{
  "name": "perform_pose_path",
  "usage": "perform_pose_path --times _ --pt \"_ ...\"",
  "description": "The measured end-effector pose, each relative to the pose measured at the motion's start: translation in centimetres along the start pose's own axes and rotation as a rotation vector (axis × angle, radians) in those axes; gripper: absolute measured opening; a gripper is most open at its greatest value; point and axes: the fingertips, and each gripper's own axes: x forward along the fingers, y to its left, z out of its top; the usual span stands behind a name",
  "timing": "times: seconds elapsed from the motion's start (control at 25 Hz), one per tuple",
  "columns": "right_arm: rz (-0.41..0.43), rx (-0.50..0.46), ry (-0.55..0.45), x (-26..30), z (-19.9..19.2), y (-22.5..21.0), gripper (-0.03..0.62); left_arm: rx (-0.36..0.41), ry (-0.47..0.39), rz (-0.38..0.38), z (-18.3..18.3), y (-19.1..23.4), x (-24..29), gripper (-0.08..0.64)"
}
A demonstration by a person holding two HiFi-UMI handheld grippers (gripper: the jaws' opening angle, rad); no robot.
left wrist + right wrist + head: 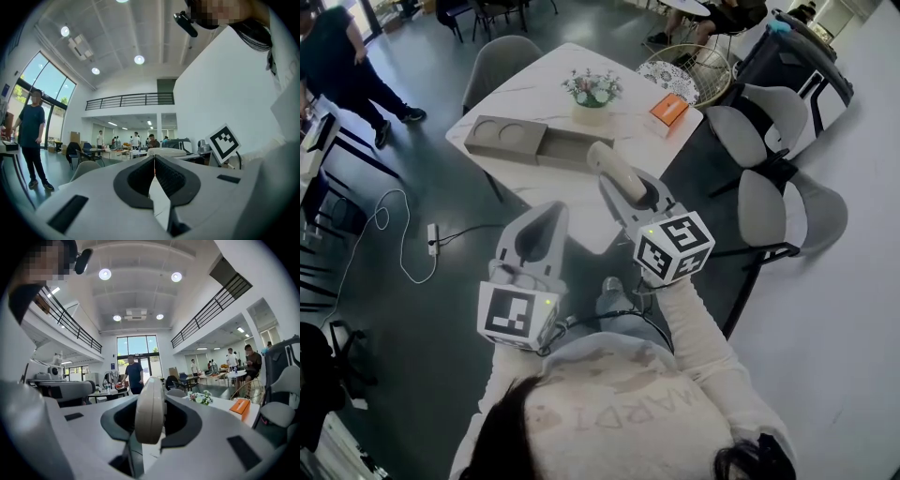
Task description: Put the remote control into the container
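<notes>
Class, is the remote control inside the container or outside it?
Outside. The right gripper holds the remote control in the air; the container sits apart on the table.

I see the remote control [614,167], a slim cream bar, gripped on edge between my right tool's [639,194] jaws and pointing forward. The container [530,141], a tan tray with two round wells and one long trough, lies flat on the white bench [546,80].

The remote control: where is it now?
The remote control is in the right gripper, centre of the head view, its tip by the grey container.
</notes>
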Motion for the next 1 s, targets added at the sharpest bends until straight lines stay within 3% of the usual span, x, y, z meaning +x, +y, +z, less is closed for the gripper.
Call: perform_pose_path --times 0.48,1.0 --pt "0.054 0.029 0.190 8.0 -5.4 -7.4 0.118 -0.024 0.011 0.076 -0.1 2.7 5.0 0.014" --pt "0.232 -0.004 0.356 14.2 -10.0 -13.4 0.118 -0.033 0.021 0.253 0.3 4.3 12.3 0.014"
